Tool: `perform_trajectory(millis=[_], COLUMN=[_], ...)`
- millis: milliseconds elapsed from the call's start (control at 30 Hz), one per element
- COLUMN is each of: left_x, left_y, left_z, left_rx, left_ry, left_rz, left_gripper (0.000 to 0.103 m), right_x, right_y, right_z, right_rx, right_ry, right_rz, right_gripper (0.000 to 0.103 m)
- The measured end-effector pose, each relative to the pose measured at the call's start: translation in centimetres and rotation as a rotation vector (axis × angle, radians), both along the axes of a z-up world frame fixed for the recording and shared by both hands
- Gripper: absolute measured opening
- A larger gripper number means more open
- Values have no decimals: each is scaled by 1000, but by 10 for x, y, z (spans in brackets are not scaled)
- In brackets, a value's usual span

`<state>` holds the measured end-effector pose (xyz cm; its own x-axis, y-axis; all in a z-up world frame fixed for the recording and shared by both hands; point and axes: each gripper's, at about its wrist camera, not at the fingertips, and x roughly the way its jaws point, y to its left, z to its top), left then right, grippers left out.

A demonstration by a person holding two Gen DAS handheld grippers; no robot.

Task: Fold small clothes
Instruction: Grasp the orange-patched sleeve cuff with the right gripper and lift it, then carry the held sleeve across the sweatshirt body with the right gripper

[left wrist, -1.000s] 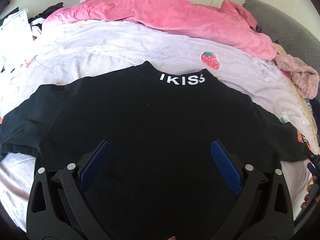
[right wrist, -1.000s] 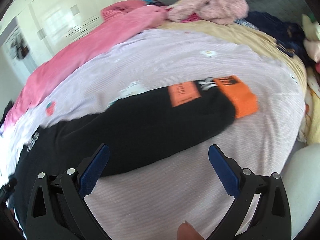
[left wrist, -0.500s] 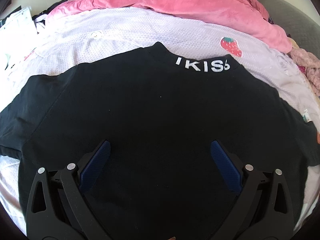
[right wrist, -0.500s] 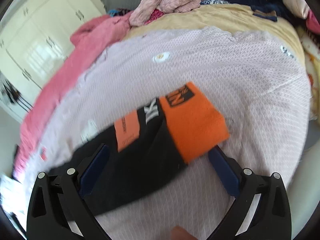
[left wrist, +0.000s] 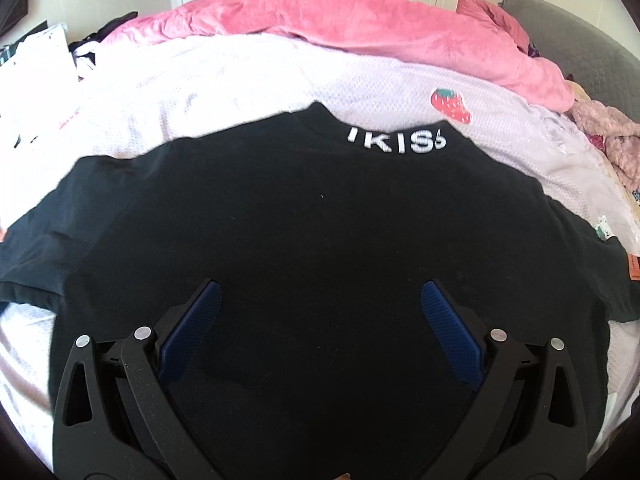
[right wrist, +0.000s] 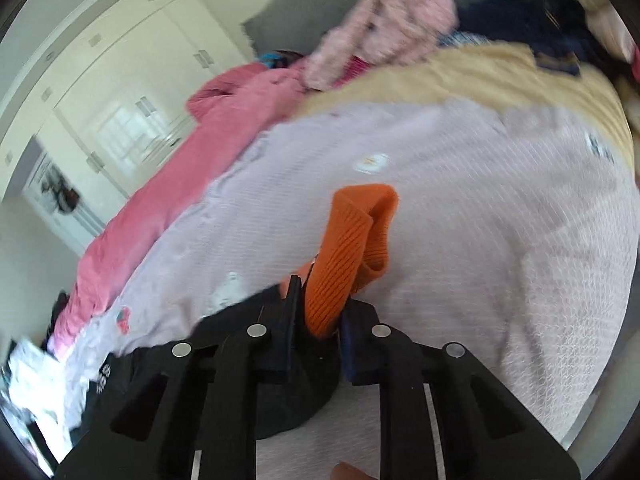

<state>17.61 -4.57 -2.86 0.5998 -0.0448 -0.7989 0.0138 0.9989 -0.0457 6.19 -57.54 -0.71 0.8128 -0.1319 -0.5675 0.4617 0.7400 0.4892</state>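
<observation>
A small black sweatshirt (left wrist: 304,248) with white letters on its collar (left wrist: 396,144) lies flat on a pale lilac bedspread (left wrist: 240,80). My left gripper (left wrist: 320,300) is open and empty, hovering over the shirt's lower body. My right gripper (right wrist: 318,320) is shut on the orange ribbed cuff (right wrist: 352,248) of the shirt's right sleeve, and the cuff stands up folded between the blue pads. The black sleeve (right wrist: 280,400) hangs below the jaws.
A pink blanket (left wrist: 380,28) lies bunched along the far side of the bed. A fuzzy pink garment (right wrist: 384,20) and dark clothes (right wrist: 520,16) sit near a grey headboard (left wrist: 580,52). A yellow cover (right wrist: 480,76) borders the lilac bedspread (right wrist: 480,240). White wardrobes stand behind.
My right gripper moved along the sleeve to the orange cuff and shut on it, lifting it. My left gripper stayed open over the shirt, shifting only slightly.
</observation>
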Motion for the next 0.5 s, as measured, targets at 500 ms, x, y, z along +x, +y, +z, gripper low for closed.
perform_trajectory(millis=[500], left_x=[-21], left_y=[45], left_z=[22], left_rx=[-67], left_ry=[-43], left_rz=[86], left_gripper=[94], right_x=[56], right_y=[177], right_z=[61], right_rx=[-66], right_ry=[-106], right_rz=[458], right_gripper=[11])
